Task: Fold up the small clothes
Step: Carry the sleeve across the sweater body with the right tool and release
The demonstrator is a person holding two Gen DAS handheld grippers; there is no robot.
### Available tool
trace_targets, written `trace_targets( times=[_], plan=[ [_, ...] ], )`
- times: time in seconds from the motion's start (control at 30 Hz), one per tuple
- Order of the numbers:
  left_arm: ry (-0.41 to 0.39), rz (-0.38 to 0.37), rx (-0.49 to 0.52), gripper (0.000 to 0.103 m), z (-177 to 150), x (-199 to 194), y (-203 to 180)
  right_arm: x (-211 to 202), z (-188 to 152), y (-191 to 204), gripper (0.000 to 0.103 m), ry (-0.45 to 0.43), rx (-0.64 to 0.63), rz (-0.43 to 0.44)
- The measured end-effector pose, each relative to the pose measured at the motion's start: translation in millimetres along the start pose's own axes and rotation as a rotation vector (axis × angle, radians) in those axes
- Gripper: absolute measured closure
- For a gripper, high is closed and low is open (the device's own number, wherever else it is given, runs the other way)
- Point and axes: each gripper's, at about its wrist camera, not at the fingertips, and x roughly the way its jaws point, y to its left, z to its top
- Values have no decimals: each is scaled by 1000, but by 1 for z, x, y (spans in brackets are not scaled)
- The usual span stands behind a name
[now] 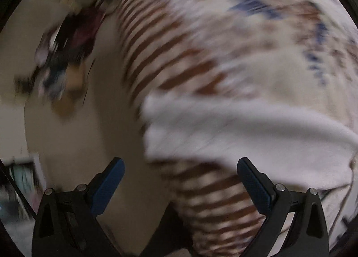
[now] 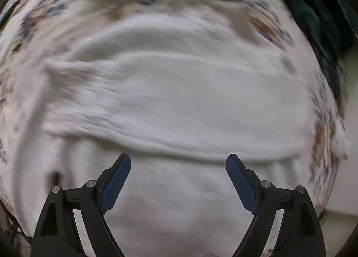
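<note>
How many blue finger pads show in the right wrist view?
2: left pad at lower left, right pad at lower right, spread apart over the white garment. Nothing between them.

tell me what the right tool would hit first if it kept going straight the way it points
Most likely the plain white cloth garment: it fills the view ahead of the open right tool, nothing visible between. The picture is blurred, so the gap is unclear.
</note>
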Motion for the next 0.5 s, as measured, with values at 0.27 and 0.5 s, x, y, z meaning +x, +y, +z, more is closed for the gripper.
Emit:
trace_targets(
  times=[0.27, 0.5],
  plan=[
    [190, -465, -524, 27, -14, 89, 68, 15, -22, -41, 14, 24, -49, -71],
    [178, -524, -757, 47, 2, 113, 57, 3, -17, -29, 14, -21, -89, -81]
  ],
)
